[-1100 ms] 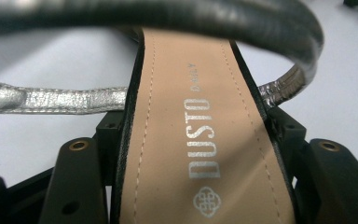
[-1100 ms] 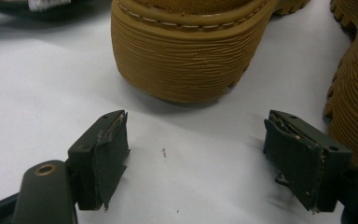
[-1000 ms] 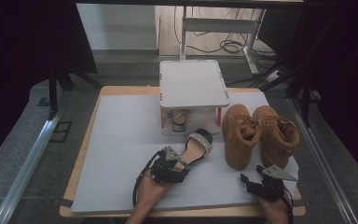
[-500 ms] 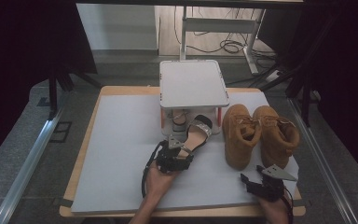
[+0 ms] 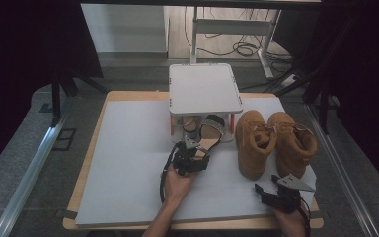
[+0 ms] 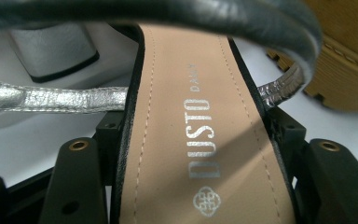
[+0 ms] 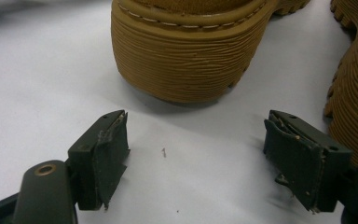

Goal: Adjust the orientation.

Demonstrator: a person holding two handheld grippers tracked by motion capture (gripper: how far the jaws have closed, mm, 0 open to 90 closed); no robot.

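One sandal [image 5: 208,139] sits clamped in my left gripper [image 5: 191,152], its jaws pressed on both edges of the tan insole, as the left gripper view shows. Its toe end reaches under the small white rack [image 5: 205,89] at the far middle of the bench [image 5: 128,163], so I cannot see the front of it from the high view. Close up, a black strap [image 6: 261,23] arcs across the top and a silver strap [image 6: 51,99] runs off the left edge, cut off there. A second sandal [image 5: 189,123] seems to lie under the rack, though I can make out little of it.

Two tan boots [image 5: 275,140] stand side by side just right of the rack, near the sandal but apart from it. My right gripper [image 5: 272,193] rests near the bench's front right corner, jaws spread wide with nothing between them; in the right gripper view one boot's ribbed heel [image 7: 191,60] lies just ahead, and the other boot is cut off at the right edge.

Most open room lies on the bench's left half, out to its wooden rim.
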